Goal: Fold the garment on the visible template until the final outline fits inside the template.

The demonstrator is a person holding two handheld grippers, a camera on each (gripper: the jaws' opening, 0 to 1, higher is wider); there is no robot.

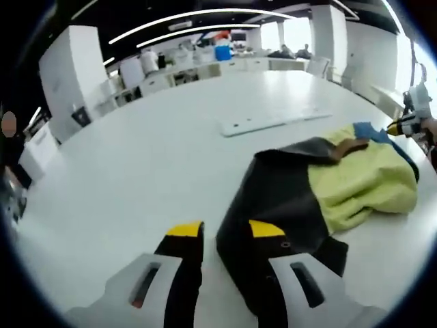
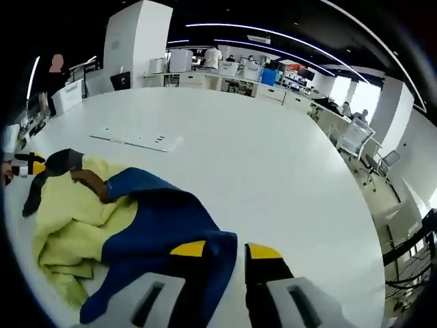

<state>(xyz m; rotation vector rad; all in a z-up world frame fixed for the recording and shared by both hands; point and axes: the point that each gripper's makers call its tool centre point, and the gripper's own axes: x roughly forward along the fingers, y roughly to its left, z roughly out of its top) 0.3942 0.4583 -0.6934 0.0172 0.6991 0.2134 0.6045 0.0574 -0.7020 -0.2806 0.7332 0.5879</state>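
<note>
A crumpled garment in black [image 1: 280, 195], pale yellow [image 1: 362, 181] and blue lies on the white table [image 1: 150, 157]. My left gripper [image 1: 225, 231] is open low over its black end; the black edge reaches into the gap and the right jaw lies over the cloth. My right gripper [image 2: 225, 250] is open at the blue end [image 2: 164, 222], with a blue corner between its jaws. Each gripper also appears small at the far end of the garment in the other's view: the right gripper [image 1: 412, 123] and the left gripper [image 2: 26, 165].
A flat white strip with holes [image 1: 273, 121] [image 2: 136, 139] lies on the table beyond the garment. Counters with equipment [image 1: 184, 68], white pillars and chairs [image 2: 355, 140] stand past the table's far edge. People stand in the background.
</note>
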